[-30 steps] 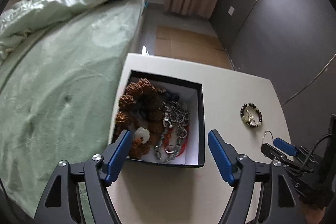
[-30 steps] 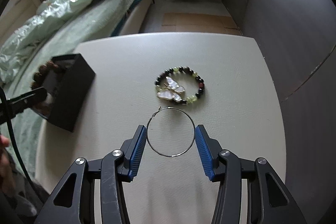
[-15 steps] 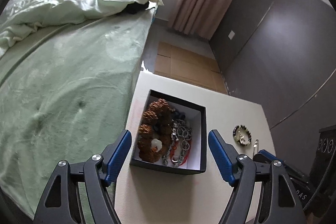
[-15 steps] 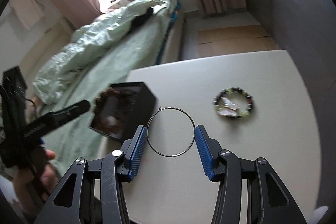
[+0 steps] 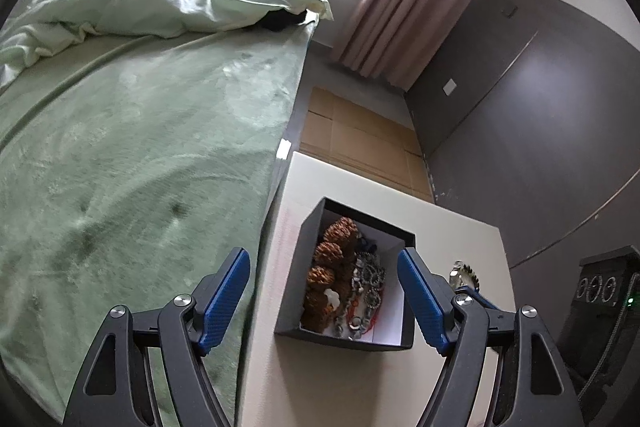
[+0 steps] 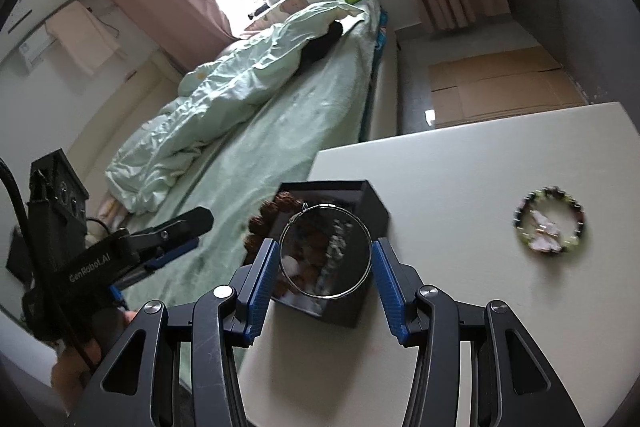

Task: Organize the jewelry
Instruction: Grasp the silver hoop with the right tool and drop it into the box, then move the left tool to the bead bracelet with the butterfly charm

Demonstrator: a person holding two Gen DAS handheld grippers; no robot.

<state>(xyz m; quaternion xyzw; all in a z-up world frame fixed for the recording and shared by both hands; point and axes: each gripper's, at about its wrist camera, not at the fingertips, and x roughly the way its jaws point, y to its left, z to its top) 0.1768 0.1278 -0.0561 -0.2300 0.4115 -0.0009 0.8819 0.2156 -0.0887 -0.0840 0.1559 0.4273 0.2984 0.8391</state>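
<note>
A black jewelry box [image 5: 348,338] with a white inside stands on the white table and holds brown bead strands and silver chains. My left gripper [image 5: 324,301] is open and empty, raised on the near side of the box. My right gripper [image 6: 324,269] is shut on a thin silver hoop earring [image 6: 362,227] and holds it in the air over the box [image 6: 370,207]. A beaded bracelet with a pale butterfly charm [image 6: 550,225] lies on the table to the right, and its edge shows in the left wrist view [image 5: 464,273].
The white table [image 6: 460,179] stands against a bed with a green blanket [image 5: 140,147]. Cardboard sheets [image 5: 356,131] lie on the floor beyond it. A dark grey wall [image 5: 540,107] runs along the right. The left gripper's body [image 6: 120,255] shows left of the box.
My right gripper has lifted the hoop earring off the table and carried it left, over the box. My left gripper has pulled back and up from the box.
</note>
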